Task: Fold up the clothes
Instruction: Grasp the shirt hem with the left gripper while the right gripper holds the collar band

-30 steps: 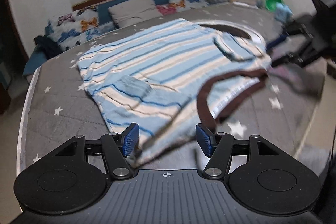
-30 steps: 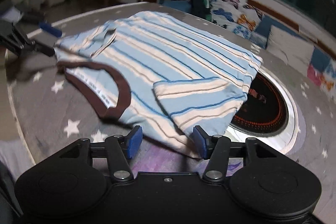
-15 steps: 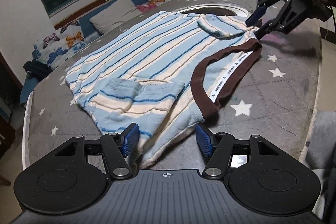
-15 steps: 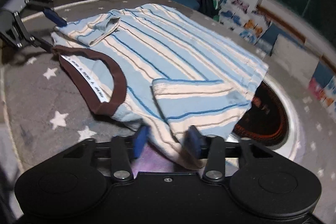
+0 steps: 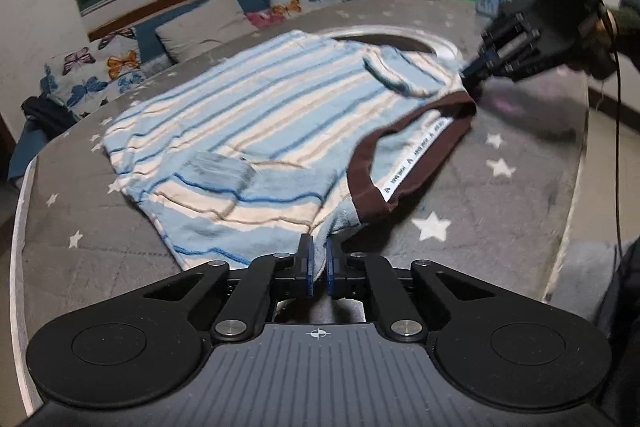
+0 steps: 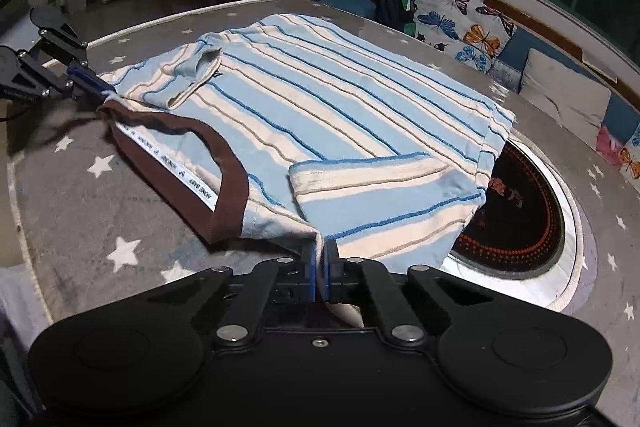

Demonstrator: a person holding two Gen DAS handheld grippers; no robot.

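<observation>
A striped shirt (image 5: 280, 115) in pale blue and cream, with a brown neckband (image 6: 176, 163), lies spread flat on a round worktop (image 5: 500, 211) covered by a grey star-patterned cloth. Both short sleeves are folded inward over the body. The left gripper (image 5: 318, 269) has its blue pads pressed together, pinching the shoulder edge of the shirt beside the neckband. The right gripper (image 6: 319, 277) is likewise closed, pinching the opposite shoulder edge; seen from the left wrist camera it is blurred at the shirt's far corner. The shirt's hem overlaps a dark circular inset (image 6: 520, 219) in the worktop
</observation>
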